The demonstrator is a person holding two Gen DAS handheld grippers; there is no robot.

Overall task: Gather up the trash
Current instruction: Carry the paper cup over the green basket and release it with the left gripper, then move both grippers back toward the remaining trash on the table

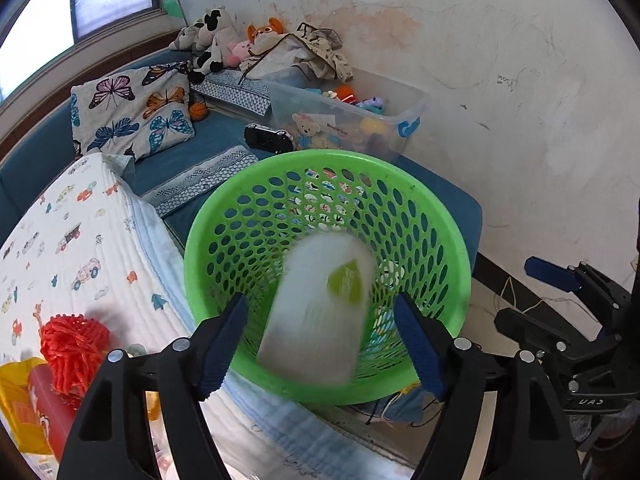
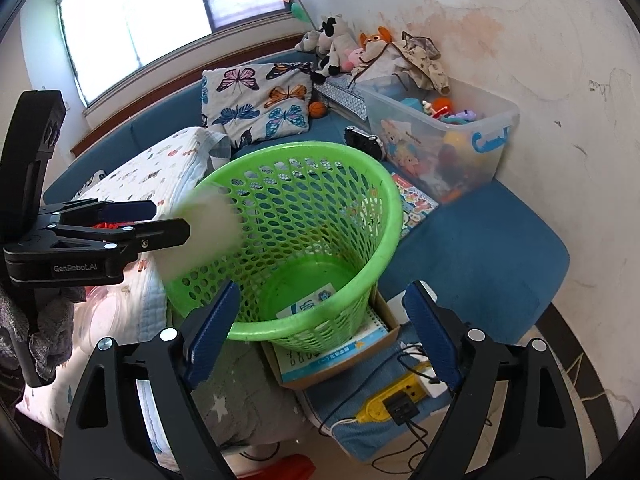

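Hovering w/ fingers spread and empty, left tool (image 1: pixel 320 344) sits directly above blurred white trash packet (image 1: pixel 316 312), long axis pointing into green basket (image 1: pixel 456 248); right tool (image 2: pixel 320 332) likewise open, farther.

A white packet (image 1: pixel 316 312) with a green patch, blurred, is in the air just ahead of the left gripper's open fingers, over the mouth of the green perforated basket (image 1: pixel 448 216). The basket stands tilted, with a printed paper (image 2: pixel 308 300) on its bottom.

daylight from blown-out window (image 2: pixel 160 20) | white packet (image 1: pixel 320 304) motion-blurred | fisheye edges warped, black-vignetted
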